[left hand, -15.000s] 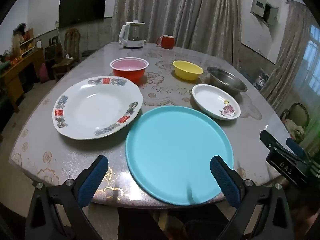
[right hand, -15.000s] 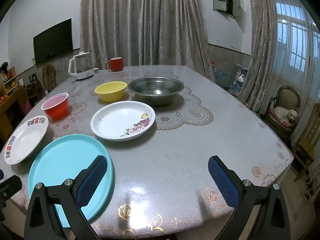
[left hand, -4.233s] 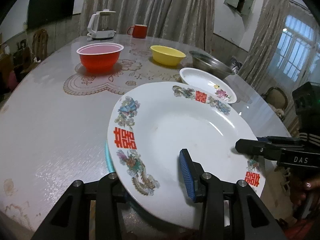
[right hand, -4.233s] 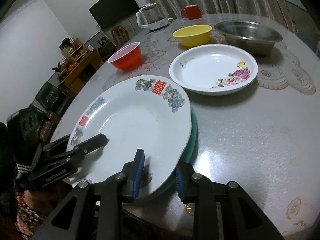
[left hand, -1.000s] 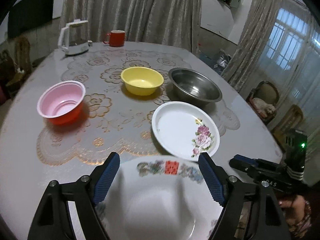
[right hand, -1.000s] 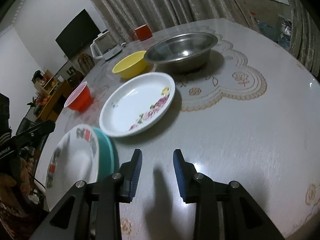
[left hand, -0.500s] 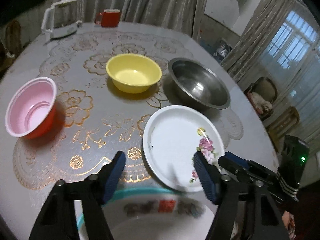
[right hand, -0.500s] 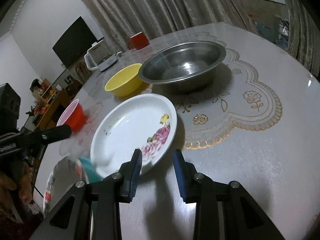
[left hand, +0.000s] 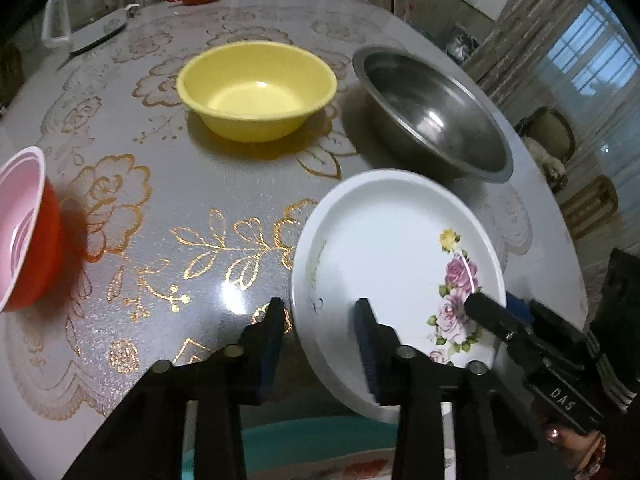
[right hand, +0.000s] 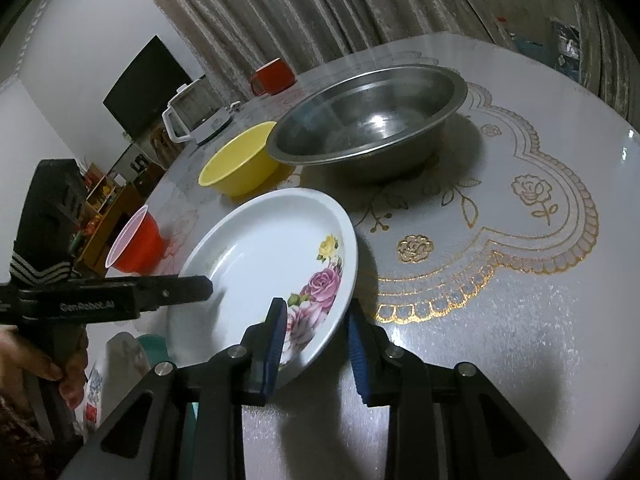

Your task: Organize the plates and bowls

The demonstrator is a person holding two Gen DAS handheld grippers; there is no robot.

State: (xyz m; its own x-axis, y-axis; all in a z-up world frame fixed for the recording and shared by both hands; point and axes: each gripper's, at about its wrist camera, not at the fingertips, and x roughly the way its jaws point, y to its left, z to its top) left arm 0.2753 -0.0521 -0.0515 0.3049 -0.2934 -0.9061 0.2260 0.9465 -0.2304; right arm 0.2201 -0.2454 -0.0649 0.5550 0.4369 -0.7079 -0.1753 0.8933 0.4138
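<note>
A: Where's the white rose-printed plate [left hand: 394,248]?

B: On the counter [left hand: 168,200], by the steel bowl [left hand: 430,108]. The left gripper [left hand: 320,332] and right gripper [right hand: 314,332] straddle opposite rims, fingers closing, not yet clamped.

A: Advice?

B: Seat both rims deep, then lift level.
</note>
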